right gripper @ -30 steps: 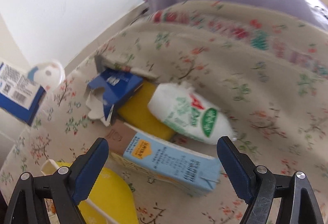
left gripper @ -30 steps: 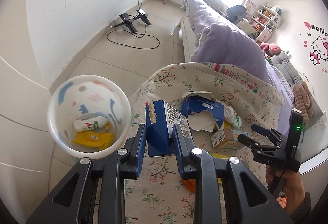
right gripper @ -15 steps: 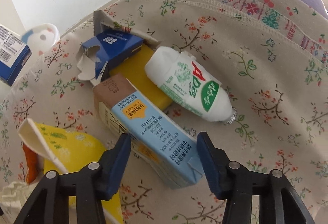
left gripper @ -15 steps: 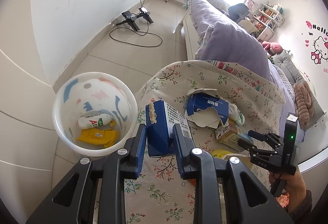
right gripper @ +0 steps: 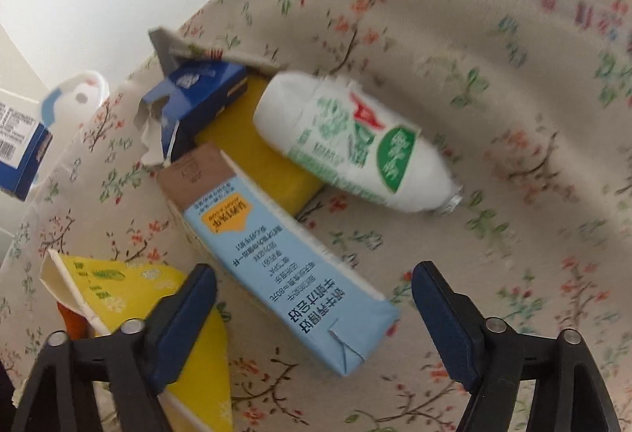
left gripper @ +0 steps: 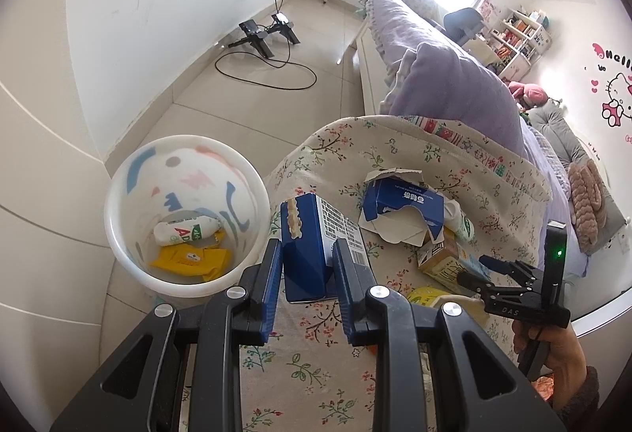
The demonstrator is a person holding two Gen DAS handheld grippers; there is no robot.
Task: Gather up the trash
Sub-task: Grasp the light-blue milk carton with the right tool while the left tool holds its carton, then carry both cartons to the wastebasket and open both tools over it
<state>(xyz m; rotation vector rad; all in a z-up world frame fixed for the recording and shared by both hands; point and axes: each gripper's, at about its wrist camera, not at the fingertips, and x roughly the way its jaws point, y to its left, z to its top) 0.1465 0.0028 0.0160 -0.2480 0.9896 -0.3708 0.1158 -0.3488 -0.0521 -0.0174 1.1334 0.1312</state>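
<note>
A dark blue carton (left gripper: pixel 306 254) is being clamped upright between the blue pads of the left gripper (left gripper: pixel 307 276), its jaws narrowed onto the carton's two broad sides. The carton is being held above the edge of the floral bed cover (left gripper: pixel 335 372), just beside the white waste bin (left gripper: pixel 185 226) that is standing on the tiled floor to the left. Its top edge is torn ragged, and a white panel with a barcode is being shown on its right face. Inside the bin a white pouch with green and red print and a yellow wrapper are lying at the bottom.

The jaws of the right gripper (right gripper: pixel 314 297) are being opened, and they are standing wide on either side of the near end of a light blue drink carton (right gripper: pixel 284 266); the pads are not being pressed on it. This carton is lying flat on the cover, slanted away to the upper left, with a brown end, an orange label and dark lettering. Beyond it a torn blue box (right gripper: pixel 197 104) is resting on a yellow pack (right gripper: pixel 268 159), and a white pouch (right gripper: pixel 351 143) printed in green and red is lying to the right, touching the yellow pack. A yellow carton (right gripper: pixel 158 317) with an opened flap is lying under the left finger. The right gripper is also being seen in the left view, carried by a hand (left gripper: pixel 553 353).
</note>
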